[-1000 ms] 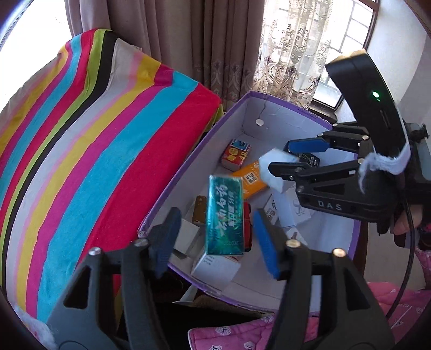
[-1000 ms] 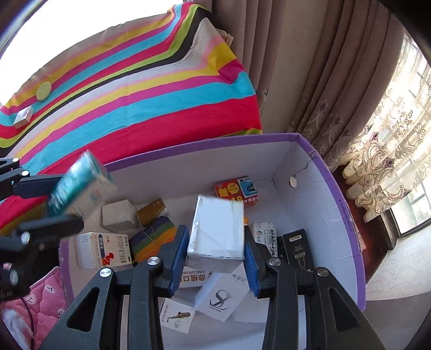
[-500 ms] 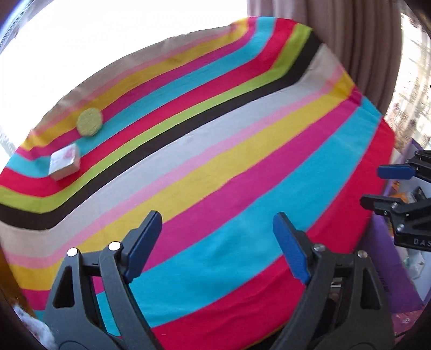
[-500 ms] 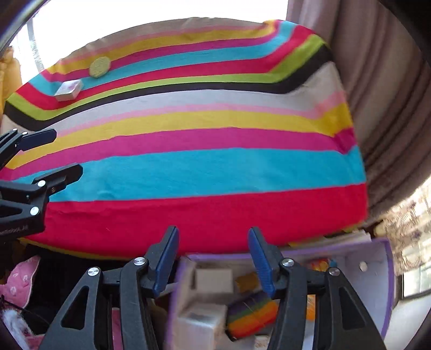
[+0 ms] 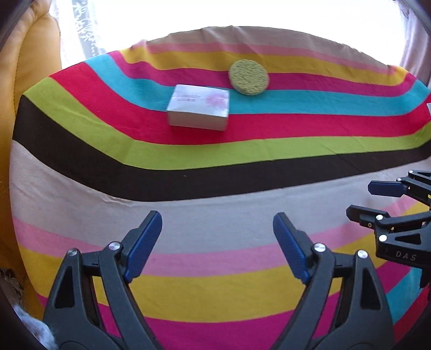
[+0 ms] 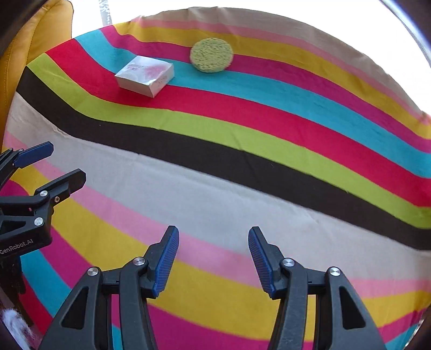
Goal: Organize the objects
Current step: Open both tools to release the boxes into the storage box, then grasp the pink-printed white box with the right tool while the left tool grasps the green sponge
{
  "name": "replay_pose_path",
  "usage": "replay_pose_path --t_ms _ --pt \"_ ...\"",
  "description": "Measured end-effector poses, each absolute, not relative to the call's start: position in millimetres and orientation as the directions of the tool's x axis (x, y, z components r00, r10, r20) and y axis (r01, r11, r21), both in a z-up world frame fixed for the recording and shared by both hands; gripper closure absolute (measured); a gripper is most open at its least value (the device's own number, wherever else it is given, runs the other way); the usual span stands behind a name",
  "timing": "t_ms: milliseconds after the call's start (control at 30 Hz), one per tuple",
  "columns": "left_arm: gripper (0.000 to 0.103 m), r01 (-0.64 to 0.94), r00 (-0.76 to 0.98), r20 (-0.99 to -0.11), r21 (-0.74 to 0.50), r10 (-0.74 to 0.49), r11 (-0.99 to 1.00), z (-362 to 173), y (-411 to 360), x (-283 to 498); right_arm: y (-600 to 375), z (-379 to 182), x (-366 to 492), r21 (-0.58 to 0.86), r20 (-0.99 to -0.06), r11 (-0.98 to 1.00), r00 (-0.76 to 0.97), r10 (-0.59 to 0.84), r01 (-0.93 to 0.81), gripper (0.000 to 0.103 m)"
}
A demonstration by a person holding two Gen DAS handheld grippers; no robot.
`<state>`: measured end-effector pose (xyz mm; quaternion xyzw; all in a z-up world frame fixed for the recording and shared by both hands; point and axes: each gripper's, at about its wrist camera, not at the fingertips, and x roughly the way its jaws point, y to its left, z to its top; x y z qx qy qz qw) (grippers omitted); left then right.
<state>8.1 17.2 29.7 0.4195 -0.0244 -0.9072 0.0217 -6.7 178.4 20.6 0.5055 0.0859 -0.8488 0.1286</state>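
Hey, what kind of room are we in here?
Probably a home living room or bedroom: a striped cloth over a soft surface, a yellow cushion, and a bright window behind.

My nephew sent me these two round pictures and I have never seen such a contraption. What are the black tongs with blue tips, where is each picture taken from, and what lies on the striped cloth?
The tongs are two hand-held claws; a person carries one in each hand. Each has a wide-angle camera looking along its fingers, hence the round, bent look. One picture looks out from the left claw, the other from the right claw. Each also shows the other claw at its edge. Both are open and hold nothing. On the striped cloth lie a small white box with pink print and a round green sponge, close together.
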Motion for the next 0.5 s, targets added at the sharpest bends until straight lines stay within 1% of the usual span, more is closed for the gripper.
replay_pose_path --t_ms 100,200,267,367,433,467,500 --pt "0.016 0.078 -0.631 -0.773 0.030 -0.073 -0.996 21.0 -8.7 -5.8 143.7 13.9 -49.2 -0.011 -0.865 -0.908 -0.460 -0.201 0.419 0.048" --pt "0.016 0.106 -0.620 -0.784 -0.032 -0.041 -0.994 13.1 -23.3 -9.5 113.0 7.7 -94.6 0.003 -0.846 -0.836 -0.444 -0.294 0.548 0.043" --pt "0.016 0.119 -0.621 -0.784 -0.062 -0.026 -0.991 9.7 -27.8 -6.3 97.6 6.6 -123.7 -0.020 -0.839 -0.784 -0.437 -0.324 0.621 0.041" --pt "0.016 0.152 -0.604 -0.797 -0.128 0.011 -0.980 -2.8 -35.3 -3.1 81.2 3.9 -161.9 -0.022 -0.841 -0.705 -0.395 -0.370 0.709 0.033" --pt "0.015 0.150 -0.625 -0.781 -0.126 0.004 -0.981 -0.5 -33.0 -0.1 72.8 0.9 -181.8 -0.022 -0.841 -0.662 -0.372 -0.392 0.749 0.020" --pt "0.014 0.143 -0.618 -0.786 -0.137 0.020 -0.980 -1.9 -33.0 -1.6 69.2 -0.4 -189.2 -0.021 -0.840 -0.639 -0.360 -0.405 0.769 0.018" --pt "0.011 0.136 -0.617 -0.787 -0.136 0.023 -0.981 -2.5 -32.3 -2.8 65.5 -1.5 -195.8 -0.022 -0.837 -0.614 -0.350 -0.420 0.789 0.015"
